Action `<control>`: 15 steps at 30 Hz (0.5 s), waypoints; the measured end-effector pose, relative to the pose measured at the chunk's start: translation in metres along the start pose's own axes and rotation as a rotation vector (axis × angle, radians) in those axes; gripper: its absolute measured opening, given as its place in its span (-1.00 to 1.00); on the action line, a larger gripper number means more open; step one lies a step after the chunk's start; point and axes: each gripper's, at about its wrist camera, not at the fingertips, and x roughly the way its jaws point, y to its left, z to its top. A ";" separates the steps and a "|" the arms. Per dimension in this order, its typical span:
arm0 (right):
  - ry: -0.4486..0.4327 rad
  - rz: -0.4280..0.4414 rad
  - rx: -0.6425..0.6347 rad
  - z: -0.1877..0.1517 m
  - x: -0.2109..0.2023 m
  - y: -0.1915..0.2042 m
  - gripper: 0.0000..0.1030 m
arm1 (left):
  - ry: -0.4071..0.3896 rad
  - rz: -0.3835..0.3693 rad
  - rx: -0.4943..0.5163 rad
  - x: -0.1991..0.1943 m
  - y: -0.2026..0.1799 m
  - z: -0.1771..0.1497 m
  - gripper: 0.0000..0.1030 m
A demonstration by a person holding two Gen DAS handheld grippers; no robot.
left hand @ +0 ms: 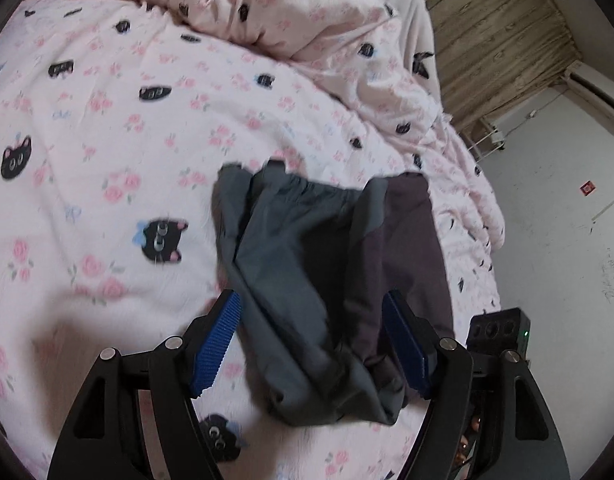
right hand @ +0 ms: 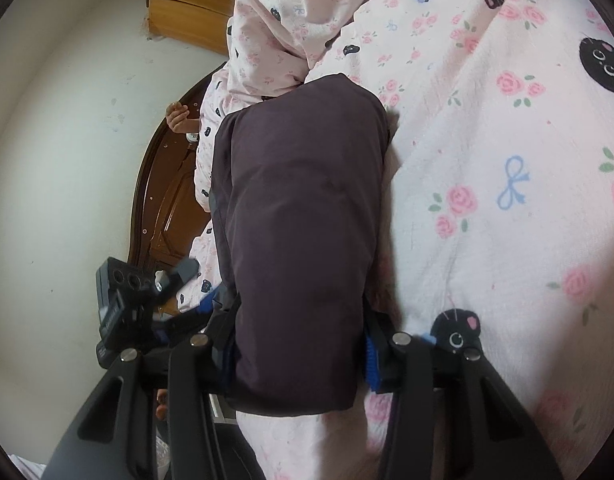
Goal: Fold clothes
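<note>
A grey garment (left hand: pixel 291 272) lies crumpled on the pink bed sheet (left hand: pixel 107 120), with a dark purple garment (left hand: pixel 407 240) overlapping its right side. My left gripper (left hand: pixel 311 300) hangs open just above the grey cloth, its blue pads (left hand: pixel 221 340) on either side and holding nothing. In the right wrist view the dark purple garment (right hand: pixel 303 220) is a thick folded bundle stretching forward over the sheet. My right gripper (right hand: pixel 299 320) has its jaws around the near end, a blue pad (right hand: pixel 371 364) against the cloth. The cloth hides its fingertips.
A bunched pink duvet (left hand: pixel 307 12) lies at the far end of the bed. The dark wooden bed frame (right hand: pixel 167 208) and the pale floor (right hand: pixel 59 160) are to the left, with a wooden cabinet (right hand: pixel 191 4) beyond. A person's hand or foot (right hand: pixel 177 114) rests at the frame.
</note>
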 end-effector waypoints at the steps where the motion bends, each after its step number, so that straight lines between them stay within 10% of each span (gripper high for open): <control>1: -0.001 0.003 -0.001 0.001 0.000 0.000 -0.09 | 0.009 0.005 -0.006 -0.001 0.000 -0.002 0.34; 12: -0.004 0.029 0.007 0.002 0.000 -0.004 -0.08 | 0.066 -0.107 -0.036 0.009 0.006 -0.009 0.45; 15: -0.008 0.033 0.008 0.002 -0.001 -0.004 -0.09 | 0.063 -0.121 -0.013 0.009 0.002 -0.009 -0.46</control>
